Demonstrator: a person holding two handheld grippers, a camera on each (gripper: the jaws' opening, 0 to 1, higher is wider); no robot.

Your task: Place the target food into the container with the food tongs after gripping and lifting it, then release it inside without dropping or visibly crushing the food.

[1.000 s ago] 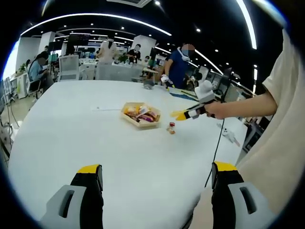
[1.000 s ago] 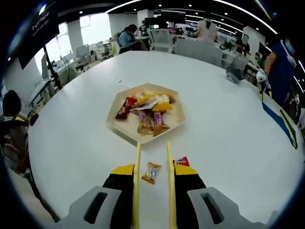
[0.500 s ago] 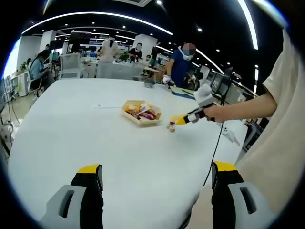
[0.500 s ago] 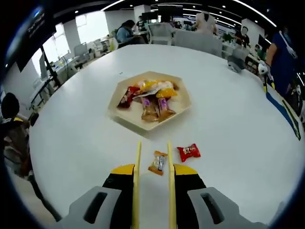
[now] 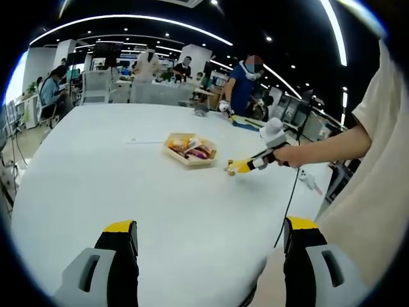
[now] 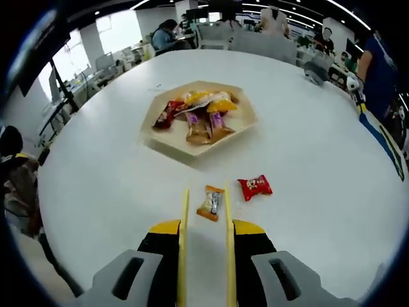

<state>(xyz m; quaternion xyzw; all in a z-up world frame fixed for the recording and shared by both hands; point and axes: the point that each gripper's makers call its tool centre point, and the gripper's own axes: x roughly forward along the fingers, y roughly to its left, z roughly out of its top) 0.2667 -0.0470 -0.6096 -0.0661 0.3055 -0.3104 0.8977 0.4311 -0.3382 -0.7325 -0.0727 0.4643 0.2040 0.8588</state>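
Since the orange candy (image 6: 210, 203) is a small wrapped sweet, I judge it light, a little crinkly and slippery in its foil, with a firm middle that hard squeezing could crush or shoot out sideways. It lies flat on the white counter (image 6: 102, 192), just past the tips of the yellow tongs (image 6: 205, 211), roughly between the two blades and nearer the right one. A red candy (image 6: 255, 187) lies just beside it to the right, apart from it. Beyond both sits the hexagonal tray (image 6: 185, 148), already holding several wrapped sweets.

In the right gripper view the orange candy's long axis runs nearly away from the camera, leaning slightly to the right at its far end, so it lies almost parallel to the blades. That suits a pinch across its short width, at the middle of the body rather than on the twisted ends, which would likely slip.

The right tool (image 6: 205, 230) holds the tongs by their handles; the blades stand spread, with a gap a little wider than the candy, and they pinch nothing. In the left gripper view the right tool (image 5: 246, 165) sits low over the counter by the tray (image 5: 181, 158), in the person's hand (image 5: 287, 153). The left tool (image 5: 211, 243) hangs well back from the work, its jaws wide apart and empty.
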